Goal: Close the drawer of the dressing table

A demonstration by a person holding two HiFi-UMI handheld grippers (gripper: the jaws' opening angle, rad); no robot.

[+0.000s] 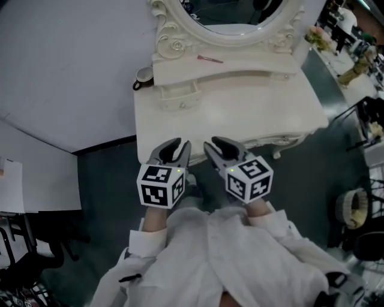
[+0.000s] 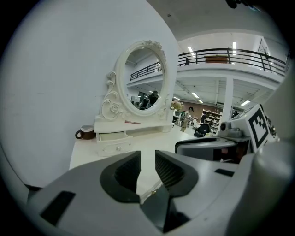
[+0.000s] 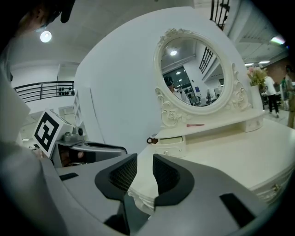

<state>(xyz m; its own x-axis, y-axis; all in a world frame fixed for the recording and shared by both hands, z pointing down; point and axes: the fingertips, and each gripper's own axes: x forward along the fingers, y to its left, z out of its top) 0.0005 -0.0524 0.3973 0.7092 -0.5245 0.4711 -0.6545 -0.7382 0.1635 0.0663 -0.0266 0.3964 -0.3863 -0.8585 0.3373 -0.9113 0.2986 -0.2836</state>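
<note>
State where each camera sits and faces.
Head view: on the person's head, looking down at the dressing table, left gripper, right gripper, sleeves.
Left gripper view: rides the left gripper, facing the mirror past its fingers.
Right gripper view: rides the right gripper, facing the mirror past its fingers.
Both gripper views share the open drawer.

Dressing table is cream; mug seemingly brown.

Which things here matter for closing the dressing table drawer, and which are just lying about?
For the job:
- small drawer, pulled out
- dressing table
- left gripper and right gripper, both open and empty

Lying about:
- brown mug at the table's back corner
- pink stick on the shelf
- oval mirror
</note>
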